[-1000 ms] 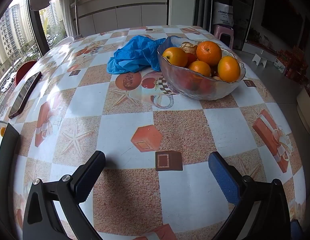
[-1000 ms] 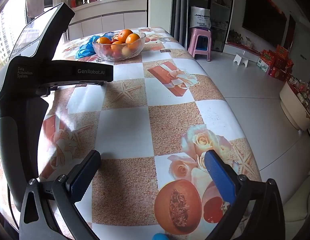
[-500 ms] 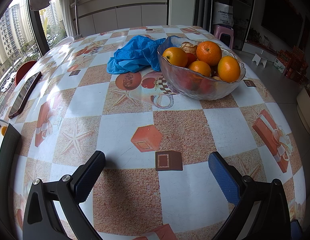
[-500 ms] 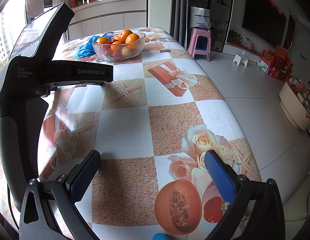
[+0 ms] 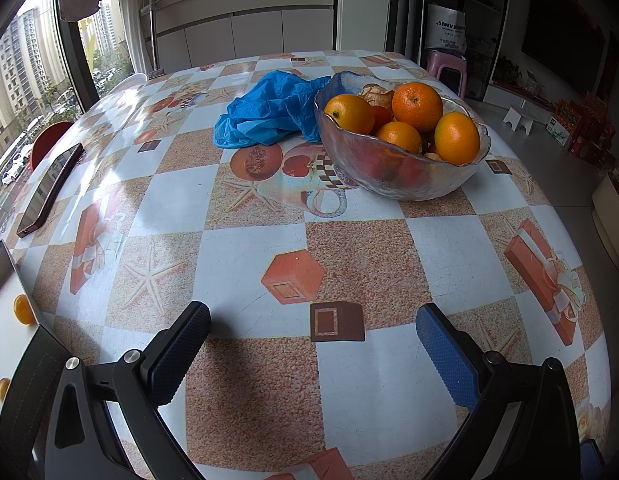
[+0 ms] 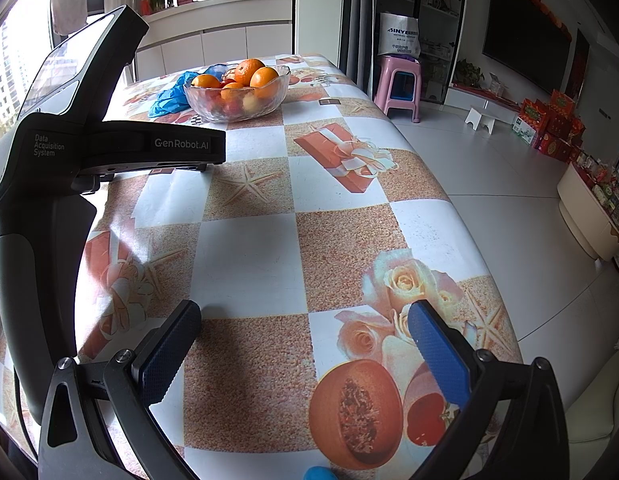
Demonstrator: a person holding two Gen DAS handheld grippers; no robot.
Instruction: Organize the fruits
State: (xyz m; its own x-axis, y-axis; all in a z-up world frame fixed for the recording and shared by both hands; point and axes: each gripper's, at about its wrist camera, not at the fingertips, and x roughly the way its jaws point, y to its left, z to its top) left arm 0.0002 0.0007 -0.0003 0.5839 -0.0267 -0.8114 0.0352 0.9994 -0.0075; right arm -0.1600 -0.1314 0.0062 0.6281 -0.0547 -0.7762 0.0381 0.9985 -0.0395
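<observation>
Checkered tablecloth point(image 5: 245, 264) with printed starfish, gift boxes and fruit covers the whole table; grey floor tiles to the right of it, white cabinets at the far end, tower blocks through the window on the left.

My left gripper point(image 5: 311, 330) hangs low over the near part of the cloth, jaws spread wide, nothing between them and no contact with any object. My right gripper point(image 6: 303, 326) sits low over the near right corner of the table, jaws equally wide apart, holding nothing; printed roses and a cut fruit lie under it. From the right wrist view the left unit's black body shows at the left, facing the far end.

Glass bowl point(image 5: 401, 168) stands on the far half of the table, well apart from both grippers. Oranges point(image 5: 416, 106) are heaped in it, with red fruit showing lower down through the glass and a scrap of peel at the back. Blue plastic bag point(image 5: 269, 116) lies crumpled on the cloth, touching the bowl's left side.

Phone point(image 5: 49, 190) lies flat near the left table edge. Pink stool point(image 6: 401, 84) stands on the floor just beyond the far right corner. Red boxes point(image 6: 549, 128) are stacked along the right wall, under a dark TV screen.
</observation>
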